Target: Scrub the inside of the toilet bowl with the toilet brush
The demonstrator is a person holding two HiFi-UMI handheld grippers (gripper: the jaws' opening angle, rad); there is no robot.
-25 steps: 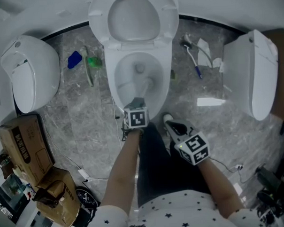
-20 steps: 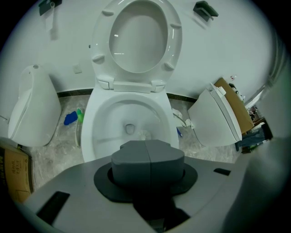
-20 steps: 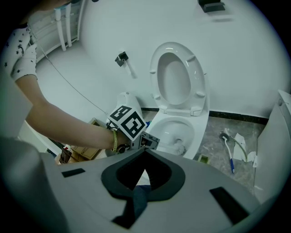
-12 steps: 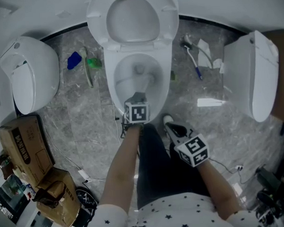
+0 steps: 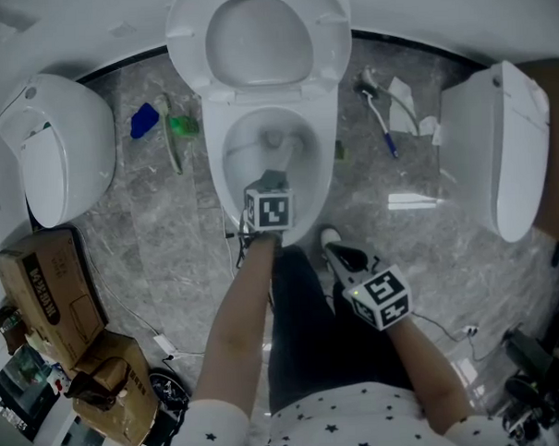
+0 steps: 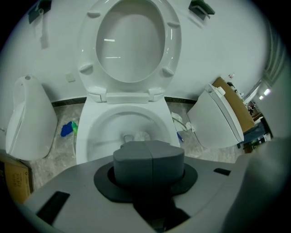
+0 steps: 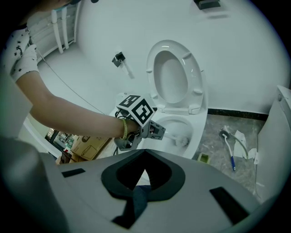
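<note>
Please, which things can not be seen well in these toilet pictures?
Left gripper view: the toilet brush handle hides behind the shut jaws of the left gripper; only its head shows.
Head view: the near inner wall of the toilet bowl is covered by the left gripper.
Head view: the cardboard box print is too small to read.

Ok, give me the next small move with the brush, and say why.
Probably sweep the toilet brush head sideways and up along the toilet bowl wall. The left claw is shut on the handle, and the head sits low by the drain, so the wall is the nearest surface to work. The right claw hangs open and empty, outside the bowl.
</note>
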